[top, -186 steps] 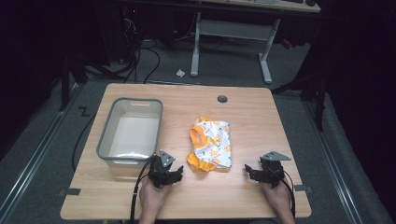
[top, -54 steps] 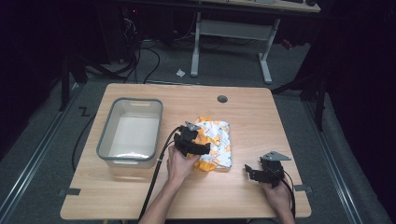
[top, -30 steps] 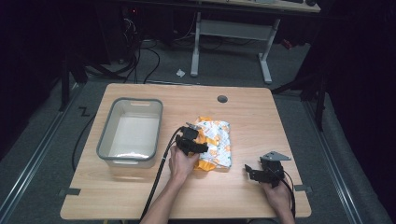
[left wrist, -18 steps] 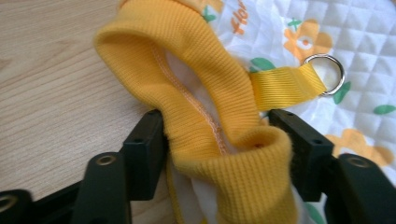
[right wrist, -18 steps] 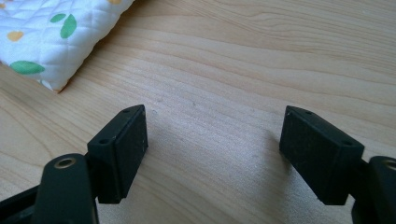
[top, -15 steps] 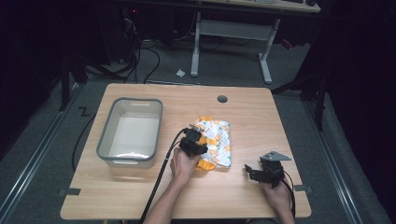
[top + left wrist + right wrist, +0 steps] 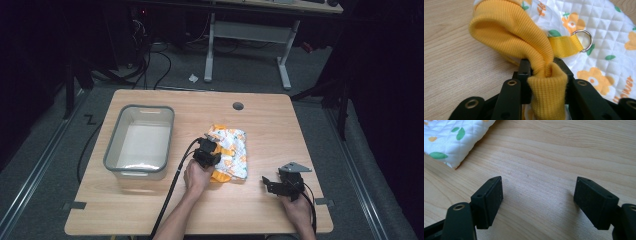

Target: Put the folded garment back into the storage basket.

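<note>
While my left tongs (image 7: 546,72) were clamped on the yellow cuff (image 7: 524,37) of the quilted garment (image 7: 231,152), grasp done, my right tongs (image 7: 539,202) sat apart at 5 o'clock; tub (image 7: 112,160) at 9 unfilled.

The orange cuff (image 7: 546,82) runs off the frame's bottom; its pinched fold seems hidden between the jaws.

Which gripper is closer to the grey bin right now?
Left. The left gripper sits just right of the grey bin, fingers shut on the garment's yellow cuff. The right gripper rests far off, near the table's right edge.
</note>
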Demonstrator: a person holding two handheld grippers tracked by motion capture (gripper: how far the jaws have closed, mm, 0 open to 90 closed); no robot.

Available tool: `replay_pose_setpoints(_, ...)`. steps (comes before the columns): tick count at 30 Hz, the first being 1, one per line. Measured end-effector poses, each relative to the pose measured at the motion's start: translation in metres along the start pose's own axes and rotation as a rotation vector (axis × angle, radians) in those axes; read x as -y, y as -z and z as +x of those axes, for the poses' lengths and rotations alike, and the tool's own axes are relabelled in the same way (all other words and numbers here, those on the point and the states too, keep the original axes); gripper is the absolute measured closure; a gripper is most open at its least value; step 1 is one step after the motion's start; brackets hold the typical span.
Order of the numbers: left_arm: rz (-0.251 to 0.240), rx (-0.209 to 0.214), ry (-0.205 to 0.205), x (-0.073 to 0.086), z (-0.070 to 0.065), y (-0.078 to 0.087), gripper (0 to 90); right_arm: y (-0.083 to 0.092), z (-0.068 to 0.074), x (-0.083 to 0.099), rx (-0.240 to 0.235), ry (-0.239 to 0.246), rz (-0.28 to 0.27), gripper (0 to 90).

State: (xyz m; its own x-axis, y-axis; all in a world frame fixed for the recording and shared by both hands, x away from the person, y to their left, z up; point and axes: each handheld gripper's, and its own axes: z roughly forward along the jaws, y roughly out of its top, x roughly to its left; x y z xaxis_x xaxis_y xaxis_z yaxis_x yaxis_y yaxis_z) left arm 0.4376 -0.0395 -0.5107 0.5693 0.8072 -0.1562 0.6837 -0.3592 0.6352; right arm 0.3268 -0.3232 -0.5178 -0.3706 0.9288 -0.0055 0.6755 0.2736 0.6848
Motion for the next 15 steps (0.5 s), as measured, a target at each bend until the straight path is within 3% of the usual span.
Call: replay_pose_setpoints(15, -0.054, 0.098, 0.036, -0.006, 0.005, 0.021, 74.9, 0.0, 0.0, 0.0, -0.001, 0.0, 0.0, 23.8)
